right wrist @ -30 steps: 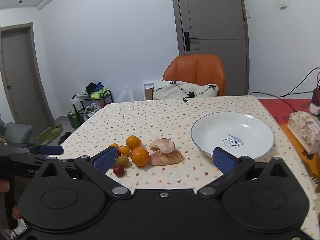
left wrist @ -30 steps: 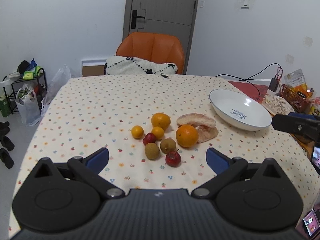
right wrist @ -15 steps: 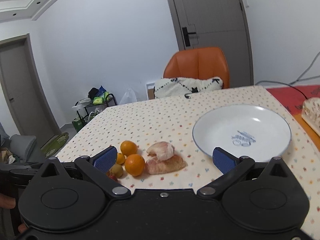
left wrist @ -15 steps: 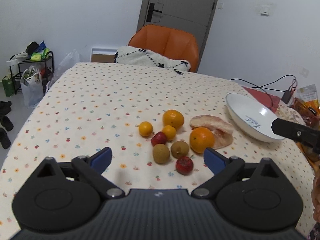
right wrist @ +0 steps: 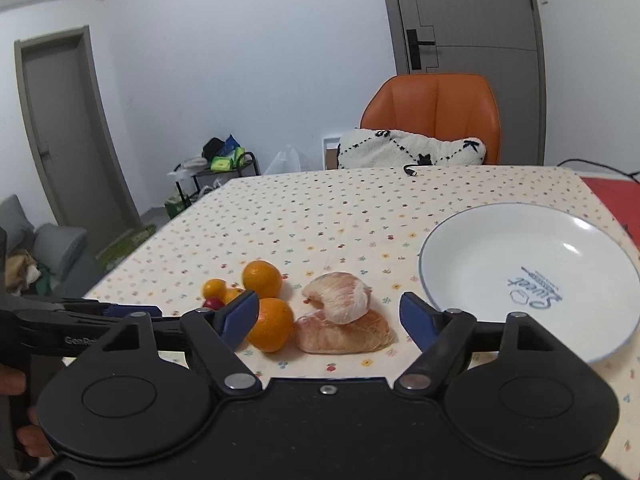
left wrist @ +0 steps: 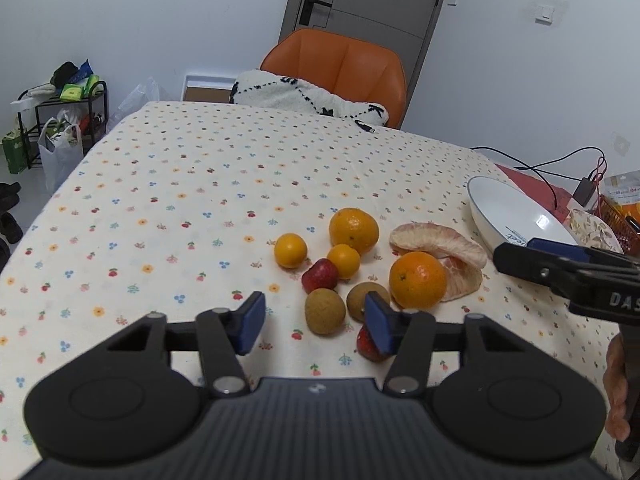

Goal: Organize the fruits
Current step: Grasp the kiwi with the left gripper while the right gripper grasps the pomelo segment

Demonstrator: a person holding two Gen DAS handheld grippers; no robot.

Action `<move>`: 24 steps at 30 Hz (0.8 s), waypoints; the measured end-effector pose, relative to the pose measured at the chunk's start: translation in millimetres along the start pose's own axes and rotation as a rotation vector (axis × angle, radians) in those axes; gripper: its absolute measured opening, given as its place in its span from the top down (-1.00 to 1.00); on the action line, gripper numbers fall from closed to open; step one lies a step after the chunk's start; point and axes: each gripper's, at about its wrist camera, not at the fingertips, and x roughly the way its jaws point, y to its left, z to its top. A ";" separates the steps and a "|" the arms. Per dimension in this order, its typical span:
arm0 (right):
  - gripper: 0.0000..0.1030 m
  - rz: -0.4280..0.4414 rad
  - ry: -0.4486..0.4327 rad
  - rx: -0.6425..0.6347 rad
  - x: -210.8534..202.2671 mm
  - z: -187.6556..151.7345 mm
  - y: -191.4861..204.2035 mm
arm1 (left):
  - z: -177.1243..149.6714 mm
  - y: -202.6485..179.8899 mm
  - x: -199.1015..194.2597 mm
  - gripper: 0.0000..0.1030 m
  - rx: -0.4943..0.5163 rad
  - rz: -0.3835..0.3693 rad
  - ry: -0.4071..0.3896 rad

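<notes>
Both grippers nearer fruit: left gripper [left wrist: 315, 324] unclenched over kiwi [left wrist: 325, 311], lower centre; right gripper [right wrist: 328, 316] unclenched framing pomelo [right wrist: 340, 314]; plate [right wrist: 480, 248] awaits.

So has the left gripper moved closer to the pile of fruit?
Yes. The left gripper has advanced toward the fruit; its fingers now flank the round brown fruit.

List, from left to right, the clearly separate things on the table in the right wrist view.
small orange → upper big orange → peeled pomelo pieces → white plate. I leave out the red fruit and the other oranges; they overlap.
</notes>
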 end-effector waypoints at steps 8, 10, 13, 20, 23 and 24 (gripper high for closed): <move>-0.32 0.006 0.046 -0.024 27.0 0.7 -5.3 | -0.1 1.0 11.9 0.44 -0.013 -0.019 0.032; -0.31 0.011 0.053 -0.031 31.6 0.9 -5.9 | -0.9 2.7 13.0 0.56 -0.015 -0.034 0.029; -0.23 0.009 0.063 -0.060 38.6 1.5 -5.4 | -0.8 3.7 13.0 0.57 -0.024 -0.047 0.028; 0.00 -0.007 0.085 -0.105 54.0 2.0 -3.2 | 2.8 10.8 10.1 0.57 -0.044 -0.044 0.015; 0.01 0.000 0.087 -0.109 57.2 2.0 -2.8 | 5.1 14.3 7.8 0.57 -0.052 -0.046 0.008; 0.01 0.002 0.087 -0.111 58.6 2.5 -2.8 | 5.7 15.5 7.5 0.57 -0.056 -0.048 0.007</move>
